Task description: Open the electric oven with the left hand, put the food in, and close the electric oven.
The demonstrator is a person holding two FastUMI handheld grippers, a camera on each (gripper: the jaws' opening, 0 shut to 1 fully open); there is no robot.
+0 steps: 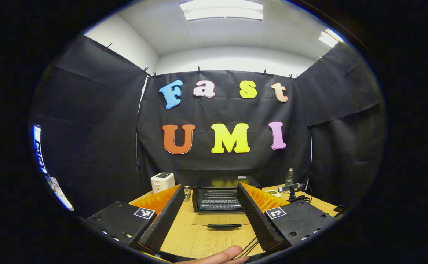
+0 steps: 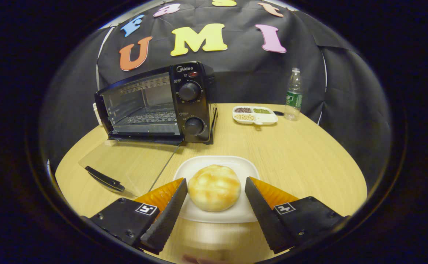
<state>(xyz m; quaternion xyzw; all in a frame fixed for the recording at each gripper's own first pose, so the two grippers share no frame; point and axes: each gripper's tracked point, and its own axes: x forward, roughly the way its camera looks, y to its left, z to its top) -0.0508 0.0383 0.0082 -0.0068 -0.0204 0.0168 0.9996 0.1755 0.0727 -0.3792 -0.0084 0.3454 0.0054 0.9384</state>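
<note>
Right gripper (image 2: 215, 200) is nearest the food: jaws spread wide, one finger each side of the bun (image 2: 214, 192), not touching it, so nothing is grasped yet. Bun sits on a white plate (image 2: 199, 165) on the wooden table (image 2: 302, 154), right in front of the oven.

Just left of the plate, the oven's glass door (image 2: 125, 165) lies folded down flat over the tabletop w/ its dark handle (image 2: 103, 178) at the near edge. Behind it the electric oven (image 2: 155, 104) stands open, wire rack visible inside, knobs on its right side. Further back: a divided snack tray (image 2: 255, 115) and a water bottle (image 2: 293, 94).

Left gripper (image 1: 212, 214) hangs released too, empty, facing the open oven from the front, back from the door handle. A white toaster (image 1: 162, 182) stands at the far left.

Risks, as I judge them: bun is soft and round, so a hard squeeze would crush it, and an off-centre or light pinch could let it roll or drag the plate. The lowered door sits near the carry path; dipping low could knock the glass. Rack opening looks low, so bun or fingers may clip the top edge going in.
</note>
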